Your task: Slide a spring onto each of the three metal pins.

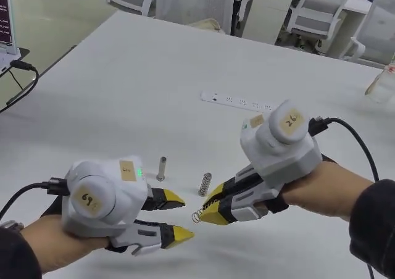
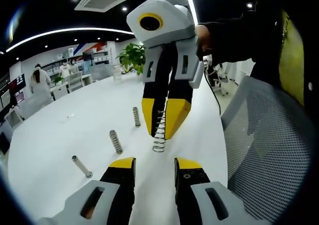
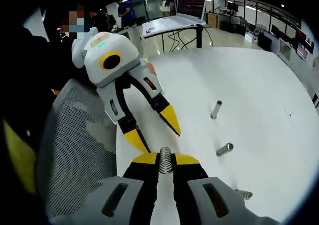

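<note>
In the head view the left gripper [image 1: 187,217] hangs low over the white table [image 1: 123,81], its 2 yellow-tipped fingers [image 1: 173,198] spread apart with nothing between them. Just beyond those fingertips stands a bare pin [image 1: 162,168], upright and without a coil. Further right, beyond the gap between the 2 grippers, stands the middle pin [image 1: 205,184], which wears its own spring. The right gripper [image 1: 207,210] points its tips toward the left gripper's tips, near them but not touching, and its fingers are closed on a loose spring [image 1: 196,216] whose end pokes out past the tips, close above the table. A power strip [image 1: 237,101] lies well beyond the right gripper

In the left gripper view the bare pin [image 2: 81,166] is off to the left of the left gripper's [image 2: 154,164] parted fingers, then the middle pin [image 2: 115,141], then a far pin [image 2: 136,116] that also carries a coil. The right gripper [image 2: 159,134] reaches in from above, straight ahead of the open fingers, with the spring [image 2: 159,146] pinched between its tips and hanging out below them

In the right gripper view the left gripper [image 3: 163,143] faces in from the upper left, fingers wide. The right gripper [image 3: 166,159] clamps the spring [image 3: 165,165] at its very tips. To the right of these fingers are the bare pin [image 3: 216,109] and the middle pin [image 3: 225,149]
</note>
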The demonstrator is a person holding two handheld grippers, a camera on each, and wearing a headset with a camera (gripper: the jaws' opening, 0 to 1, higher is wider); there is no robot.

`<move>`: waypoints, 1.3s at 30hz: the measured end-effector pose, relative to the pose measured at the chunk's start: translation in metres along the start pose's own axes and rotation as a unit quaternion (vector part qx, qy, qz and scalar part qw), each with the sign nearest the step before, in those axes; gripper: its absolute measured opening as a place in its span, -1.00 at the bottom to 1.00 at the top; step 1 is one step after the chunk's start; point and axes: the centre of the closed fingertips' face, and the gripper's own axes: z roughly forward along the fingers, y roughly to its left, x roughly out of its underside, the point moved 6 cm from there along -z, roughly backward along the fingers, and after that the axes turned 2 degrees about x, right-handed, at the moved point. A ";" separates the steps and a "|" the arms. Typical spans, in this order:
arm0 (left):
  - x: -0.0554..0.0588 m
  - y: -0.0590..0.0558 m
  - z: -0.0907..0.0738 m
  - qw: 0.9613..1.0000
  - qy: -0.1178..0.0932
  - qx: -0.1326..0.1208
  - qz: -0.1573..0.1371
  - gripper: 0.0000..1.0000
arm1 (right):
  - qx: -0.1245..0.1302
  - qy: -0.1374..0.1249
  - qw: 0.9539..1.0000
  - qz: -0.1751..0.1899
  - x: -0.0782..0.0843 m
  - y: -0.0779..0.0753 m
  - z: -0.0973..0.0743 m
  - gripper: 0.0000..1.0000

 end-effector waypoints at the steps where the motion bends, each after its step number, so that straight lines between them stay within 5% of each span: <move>1: 0.001 0.000 -0.001 1.000 0.000 -0.001 -0.003 -0.44 | 0.002 0.001 1.000 -0.001 0.000 -0.001 0.000 -0.84; 16: 0.019 0.006 -0.016 0.999 0.002 -0.037 -0.040 0.09 | 0.005 0.003 1.000 -0.007 -0.001 -0.003 -0.002 -0.84; 39: 0.052 0.018 -0.051 0.994 0.019 -0.100 -0.041 0.29 | 0.010 0.008 0.999 -0.030 -0.019 -0.010 -0.006 -0.84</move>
